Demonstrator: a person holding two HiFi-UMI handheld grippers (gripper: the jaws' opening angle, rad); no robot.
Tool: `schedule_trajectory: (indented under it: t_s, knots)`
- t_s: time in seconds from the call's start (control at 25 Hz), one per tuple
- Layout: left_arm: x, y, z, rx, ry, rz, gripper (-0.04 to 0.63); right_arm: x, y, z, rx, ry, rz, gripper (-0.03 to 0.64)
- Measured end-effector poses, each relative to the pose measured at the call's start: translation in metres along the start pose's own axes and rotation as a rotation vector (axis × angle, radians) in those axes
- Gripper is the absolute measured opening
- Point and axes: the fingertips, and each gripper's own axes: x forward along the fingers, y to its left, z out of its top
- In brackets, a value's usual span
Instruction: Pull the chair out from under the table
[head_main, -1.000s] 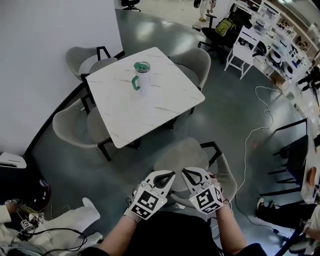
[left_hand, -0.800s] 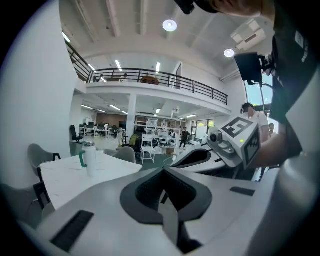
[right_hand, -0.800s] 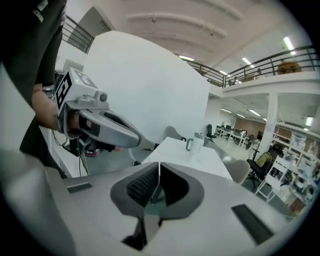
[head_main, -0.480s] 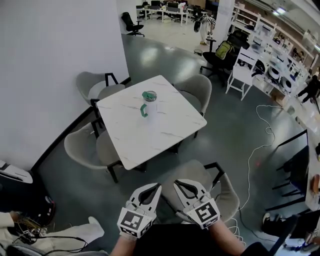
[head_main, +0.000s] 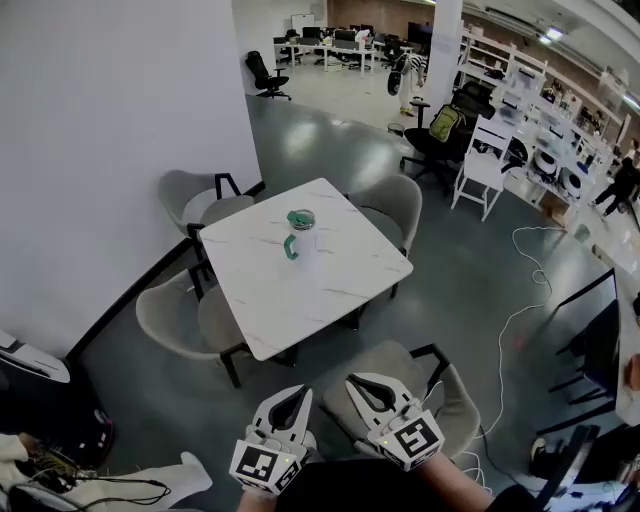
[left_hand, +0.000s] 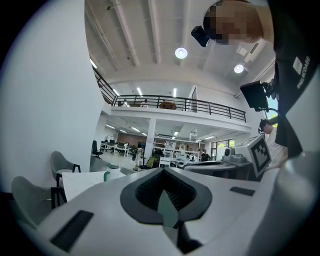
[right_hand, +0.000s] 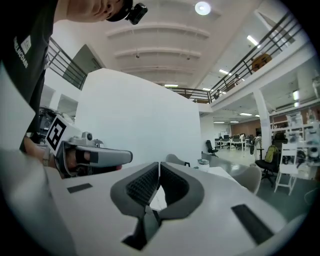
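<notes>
Our left gripper (head_main: 300, 392) and right gripper (head_main: 353, 380) are side by side at 6 o'clock in the head view. Both have the fingers pressed together and hold nothing. The chair (head_main: 400, 362) stands just beyond them, at about 5 o'clock from the tabletop (head_main: 300, 285). Its grey seat is already clear of the tabletop edge, so we judge the pull mostly done. It seems padded over a black frame (head_main: 436, 348), so fairly heavy, stiff, and likely to scrape on the smooth floor. We would take hold on the upper rim of the curved backrest (head_main: 458, 400), where the shell looks thin enough for the fingers.
</notes>
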Motion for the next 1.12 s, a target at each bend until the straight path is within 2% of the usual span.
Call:
schedule_trajectory:
  t_s: [0.72,0.96,1.12]
  knots:
    - [0.012,-0.01,-0.007,-0.059,0.004,0.004,0.005,-0.021,-0.017,0.004,0.043,-0.044,-0.025,0.014]
    - [0.014,-0.017,-0.008,-0.096,-0.001,-0.042,0.005,-0.021,-0.014,-0.002,0.01,-0.012,-0.009,0.014]
    - [0.016,-0.022,-0.003,-0.094,-0.021,-0.068,0.005,-0.02,-0.014,-0.007,0.017,0.017,0.003,0.014]
